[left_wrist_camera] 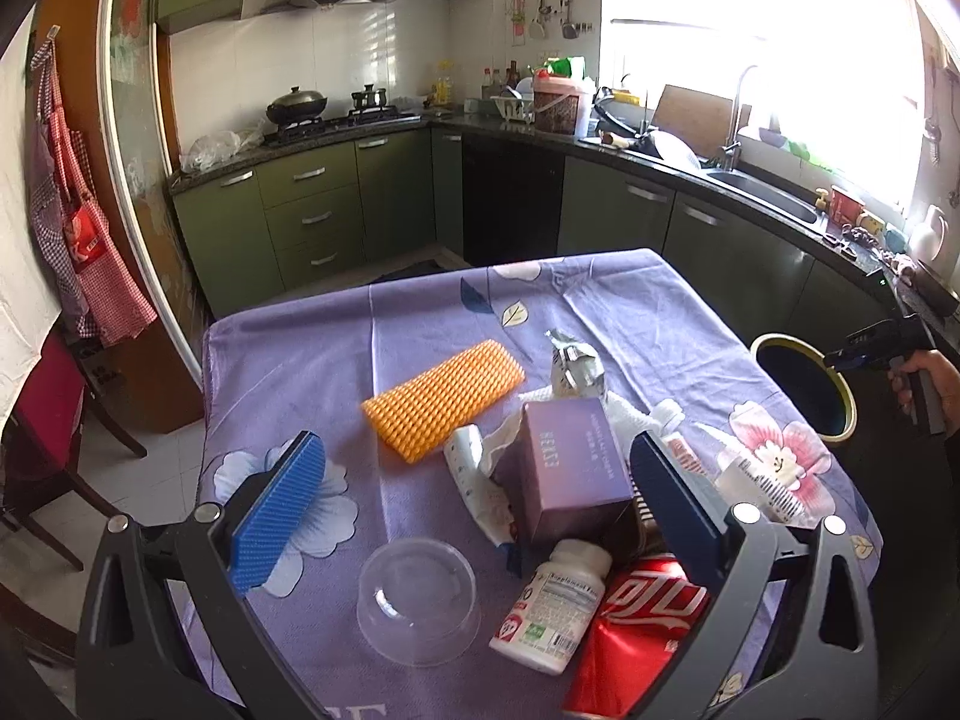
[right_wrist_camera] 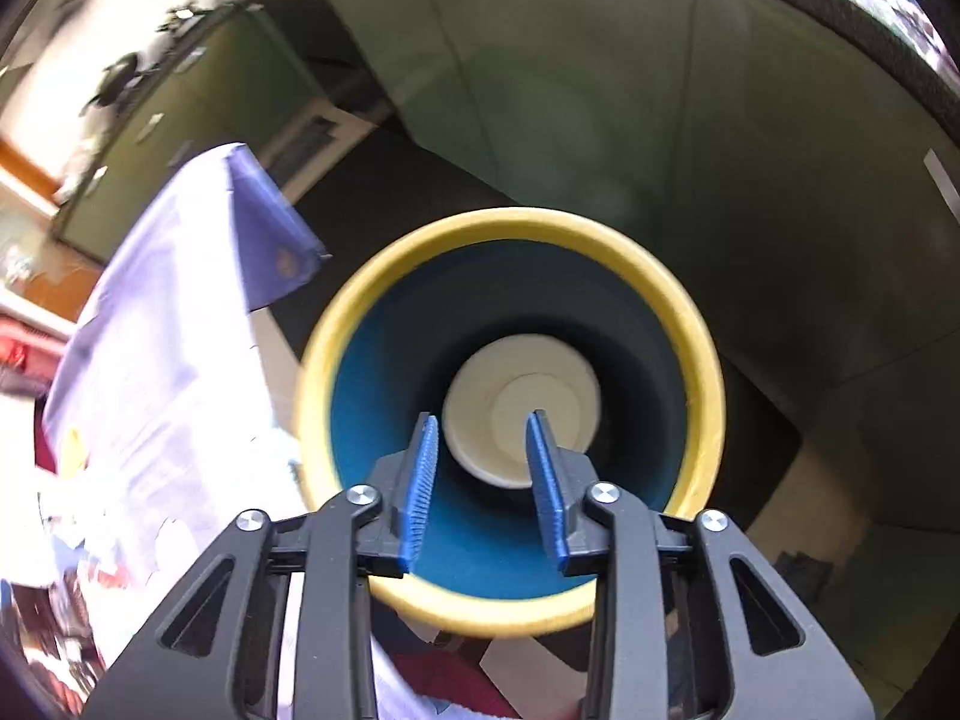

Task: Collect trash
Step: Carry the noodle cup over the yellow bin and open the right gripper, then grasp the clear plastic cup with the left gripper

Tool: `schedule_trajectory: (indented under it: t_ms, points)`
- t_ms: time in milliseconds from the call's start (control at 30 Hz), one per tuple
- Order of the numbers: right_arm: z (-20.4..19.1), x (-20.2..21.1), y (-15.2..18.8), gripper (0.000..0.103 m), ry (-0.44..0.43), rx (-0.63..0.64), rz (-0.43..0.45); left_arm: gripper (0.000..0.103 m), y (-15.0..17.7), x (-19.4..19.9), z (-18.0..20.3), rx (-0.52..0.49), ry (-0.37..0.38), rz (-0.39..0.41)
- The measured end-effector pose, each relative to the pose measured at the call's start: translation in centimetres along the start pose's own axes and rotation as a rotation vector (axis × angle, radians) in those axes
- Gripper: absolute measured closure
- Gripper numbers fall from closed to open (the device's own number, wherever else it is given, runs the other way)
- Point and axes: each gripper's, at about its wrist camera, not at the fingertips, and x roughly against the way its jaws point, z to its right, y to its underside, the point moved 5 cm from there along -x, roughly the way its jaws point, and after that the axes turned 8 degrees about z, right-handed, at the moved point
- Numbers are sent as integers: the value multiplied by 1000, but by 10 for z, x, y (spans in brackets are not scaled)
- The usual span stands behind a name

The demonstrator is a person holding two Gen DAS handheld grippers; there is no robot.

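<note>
we see the round yellow-rimmed bin with a blue inside (right_wrist_camera: 690,360) right beneath our right gripper (right_wrist_camera: 483,426); its jaws are parted and grasp nothing; a white paper cup (right_wrist_camera: 519,378) lies at the bin's bottom; our left gripper (left_wrist_camera: 474,456) is spread wide over the purple cardboard box (left_wrist_camera: 570,468) and white pill bottle (left_wrist_camera: 549,606) on the floral purple tablecloth (left_wrist_camera: 312,348)

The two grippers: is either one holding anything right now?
No. The right gripper is open over the bin, nothing between its pads. The left gripper is open above the table, empty.
</note>
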Motion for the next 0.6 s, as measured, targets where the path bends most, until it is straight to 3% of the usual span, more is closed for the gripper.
schedule_trajectory:
  t_ms: [133,267,600]
  points:
    - [-13,16,23,67,-49,57,11,6,19,2,-26,15,-51,-65]
    - [-24,25,33,67,-74,90,8,6,43,-3,-41,58,-33,-138]
    - [-54,26,35,65,-87,119,2,6,79,-46,-35,42,-7,-232]
